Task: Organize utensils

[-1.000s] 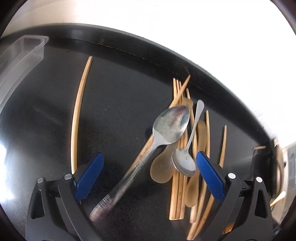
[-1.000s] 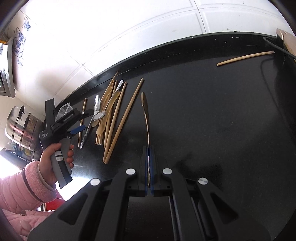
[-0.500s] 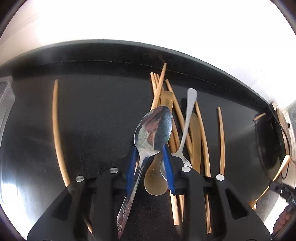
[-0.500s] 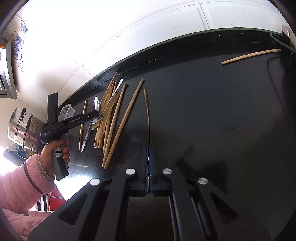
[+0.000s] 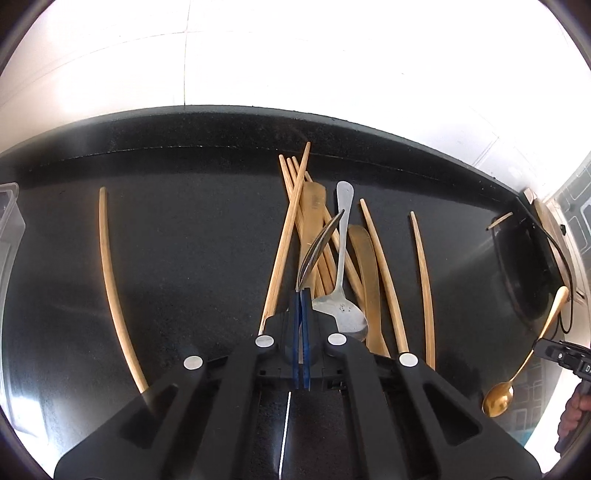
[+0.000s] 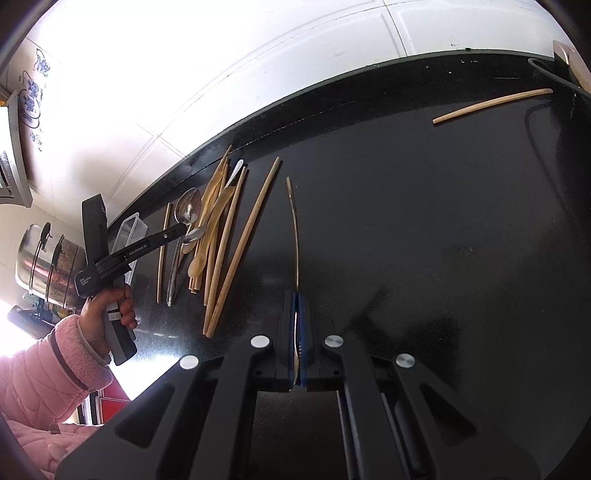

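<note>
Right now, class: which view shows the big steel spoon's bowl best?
The right wrist view: the steel spoon shows its bowl face-on, clamped in the left gripper. The left wrist view shows that bowl only edge-on.

tongs (image 5: 301, 295): black, blue pads, silver screws | sleeve (image 6: 48, 373): pink quilted

Both wrist views angle down, close; share utensil pile (image 5: 325, 236) on counter (image 6: 424, 221).

A home kitchen. White wall tiles (image 6: 461, 26) back a black table (image 6: 443, 221) strewn with chopsticks (image 5: 291, 206) and spoons (image 5: 341, 295). Lidded steel pots (image 6: 48, 266) stand at its end.
</note>
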A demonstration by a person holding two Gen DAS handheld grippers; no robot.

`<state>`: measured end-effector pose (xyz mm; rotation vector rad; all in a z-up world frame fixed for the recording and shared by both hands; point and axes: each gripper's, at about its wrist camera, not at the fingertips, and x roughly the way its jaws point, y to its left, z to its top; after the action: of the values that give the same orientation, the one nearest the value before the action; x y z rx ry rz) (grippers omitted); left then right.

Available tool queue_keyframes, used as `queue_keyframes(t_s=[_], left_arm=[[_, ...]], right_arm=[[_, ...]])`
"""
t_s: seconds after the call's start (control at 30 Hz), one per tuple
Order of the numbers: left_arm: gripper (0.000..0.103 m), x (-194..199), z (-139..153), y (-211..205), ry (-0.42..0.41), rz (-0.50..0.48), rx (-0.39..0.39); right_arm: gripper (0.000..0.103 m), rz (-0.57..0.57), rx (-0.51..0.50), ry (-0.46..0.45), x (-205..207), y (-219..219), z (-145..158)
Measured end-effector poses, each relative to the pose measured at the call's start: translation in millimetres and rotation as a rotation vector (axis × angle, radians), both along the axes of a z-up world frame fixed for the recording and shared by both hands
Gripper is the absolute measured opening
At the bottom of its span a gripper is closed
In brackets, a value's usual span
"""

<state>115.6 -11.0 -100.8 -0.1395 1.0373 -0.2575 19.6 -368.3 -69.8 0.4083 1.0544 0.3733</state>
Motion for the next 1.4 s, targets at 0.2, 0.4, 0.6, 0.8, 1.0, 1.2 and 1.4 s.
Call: queue_keyframes(t_s=[0.2, 0.4, 0.6, 0.8, 1.0, 1.2, 1.4], left_arm=[[0.0, -10.3, 17.3, -0.8, -0.04, 0.025, -0.049], [0.0, -32.8, 47.0, -3.2, -0.083, -0.003, -0.051], [0.0, -65.1, 84.4, 8.1, -0.168, -0.009, -0.006], [0.0, -95.0, 110.6, 45.8, -0.212, 0.047, 0.061], [0.0, -116.3, 126.2, 121.6, -0.24, 0.155, 0.135], [0.0, -118.7, 136.4, 219.2, -0.244, 0.201, 0.121], [0.0, -101.6, 136.1, 311.1, -0.209, 0.209, 0.048]], right_arm=[[0.002, 0.003, 0.009, -0.018, -3.6, 2.5, 4.4], [0.002, 0.04, 0.092, -0.063, -2.3, 13.1, 16.3], [0.002, 0.115, 0.185, -0.106, 6.0, 40.5, 33.2], [0.002, 0.227, 0.239, -0.108, 12.6, 95.9, 43.0], [0.002, 0.371, 0.185, -0.13, 17.3, 176.3, 60.3], [0.002, 0.455, 0.164, -0.121, 30.6, 294.2, 73.6], [0.002, 0.435, 0.148, -0.072, 60.1, 407.3, 75.0]])
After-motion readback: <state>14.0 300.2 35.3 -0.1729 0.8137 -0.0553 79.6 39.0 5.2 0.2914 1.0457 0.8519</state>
